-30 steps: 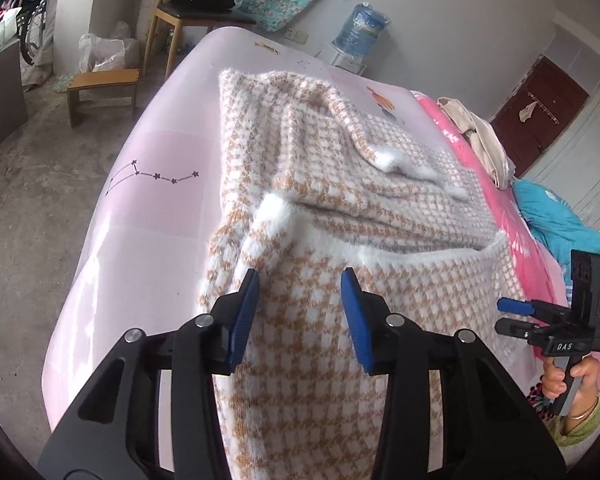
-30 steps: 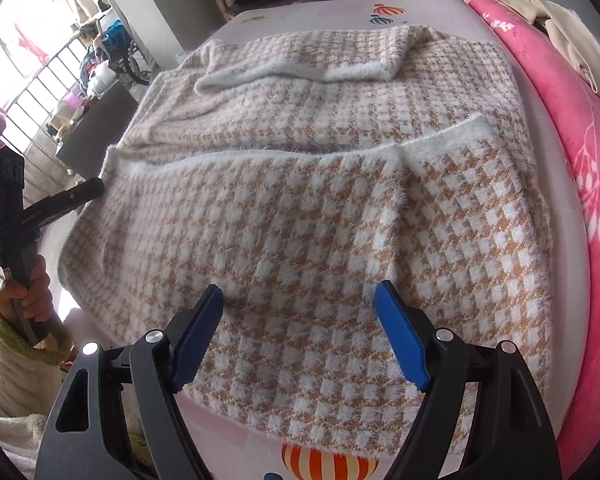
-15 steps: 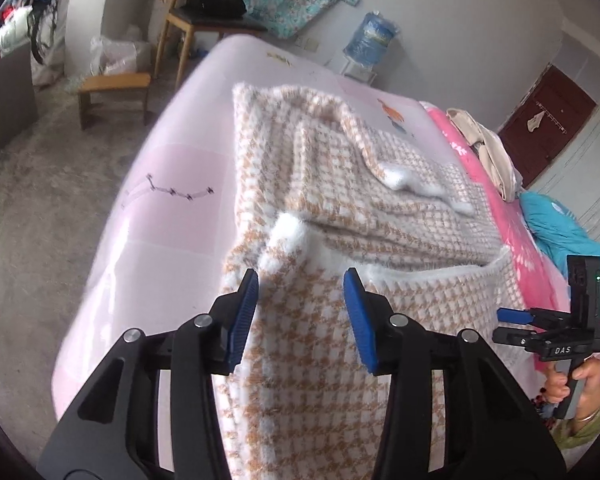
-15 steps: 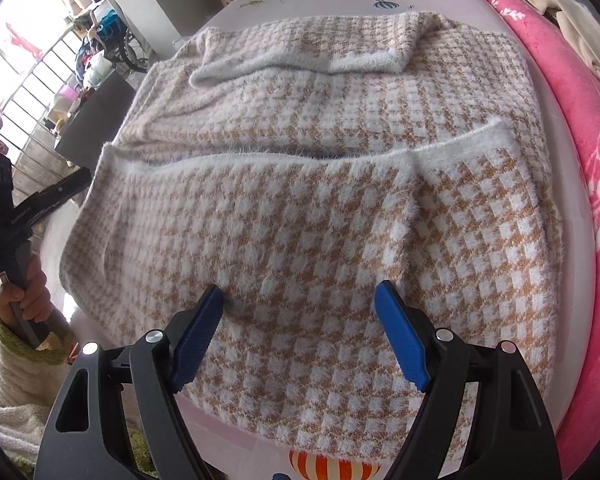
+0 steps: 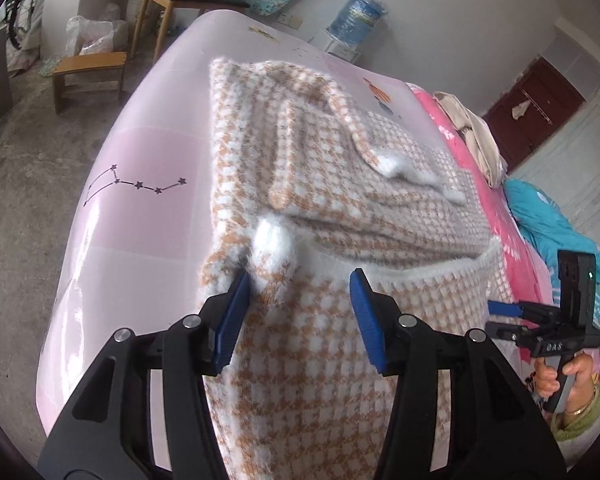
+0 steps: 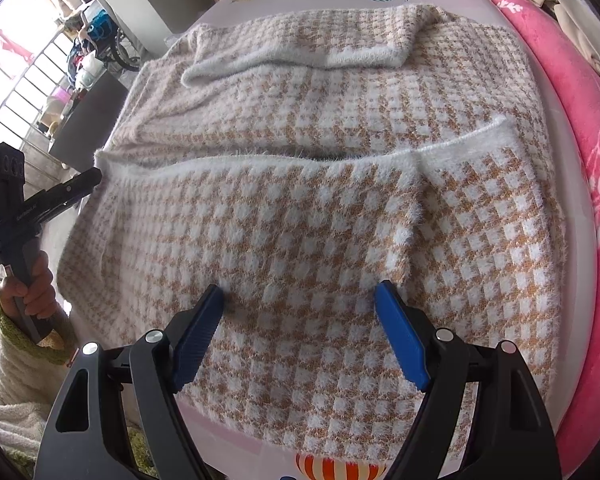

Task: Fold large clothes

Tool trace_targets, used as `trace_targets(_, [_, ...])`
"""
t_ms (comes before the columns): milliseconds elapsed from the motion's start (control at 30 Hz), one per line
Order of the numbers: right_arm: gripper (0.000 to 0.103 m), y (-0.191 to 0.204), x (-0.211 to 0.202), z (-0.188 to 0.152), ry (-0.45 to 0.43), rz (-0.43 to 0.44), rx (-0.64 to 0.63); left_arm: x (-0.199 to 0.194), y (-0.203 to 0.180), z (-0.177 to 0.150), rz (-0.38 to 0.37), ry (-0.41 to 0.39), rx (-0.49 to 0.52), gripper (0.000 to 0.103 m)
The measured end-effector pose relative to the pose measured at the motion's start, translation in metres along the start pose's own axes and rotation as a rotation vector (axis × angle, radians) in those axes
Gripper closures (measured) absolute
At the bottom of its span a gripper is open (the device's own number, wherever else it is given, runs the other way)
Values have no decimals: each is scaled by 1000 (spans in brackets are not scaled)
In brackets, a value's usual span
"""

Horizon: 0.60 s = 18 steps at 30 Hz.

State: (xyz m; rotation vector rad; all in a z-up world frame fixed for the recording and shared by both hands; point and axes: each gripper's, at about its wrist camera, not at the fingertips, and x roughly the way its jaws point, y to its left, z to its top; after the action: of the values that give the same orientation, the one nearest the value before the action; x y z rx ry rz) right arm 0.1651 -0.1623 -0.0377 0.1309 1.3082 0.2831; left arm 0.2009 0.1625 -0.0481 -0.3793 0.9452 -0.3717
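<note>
Beside sweater (image 6: 300,208): pink blanket (image 6: 580,128), wooden stool (image 5: 88,70).

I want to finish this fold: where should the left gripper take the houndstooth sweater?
Probably the white fuzzy corner of the sweater, where the folded-up hem ends. It bunches upward, already between the left gripper's open fingers, so come from the near bed edge.

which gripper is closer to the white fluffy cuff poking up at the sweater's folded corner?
Left. The left gripper, jaws just opening, has the cuff at its fingertips; the right gripper hovers open over the sweater's middle.
</note>
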Motion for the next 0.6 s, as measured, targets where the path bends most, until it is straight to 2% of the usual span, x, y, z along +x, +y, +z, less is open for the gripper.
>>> trace_targets(100, [27, -1, 0, 0, 2, 1, -4, -6, -10, -6, 3, 15, 41, 54])
trace_targets(367, [27, 0, 0, -5, -6, -4, -37, -10, -18, -21, 105, 78, 56, 54])
trace_targets(500, [27, 4, 0, -7, -15, -7, -60, -10, -22, -23, 157, 67, 57, 54])
trace_targets(600, [27, 6, 0, -9, -21, -8, -80, -5, -30, -25, 222, 54, 93, 54])
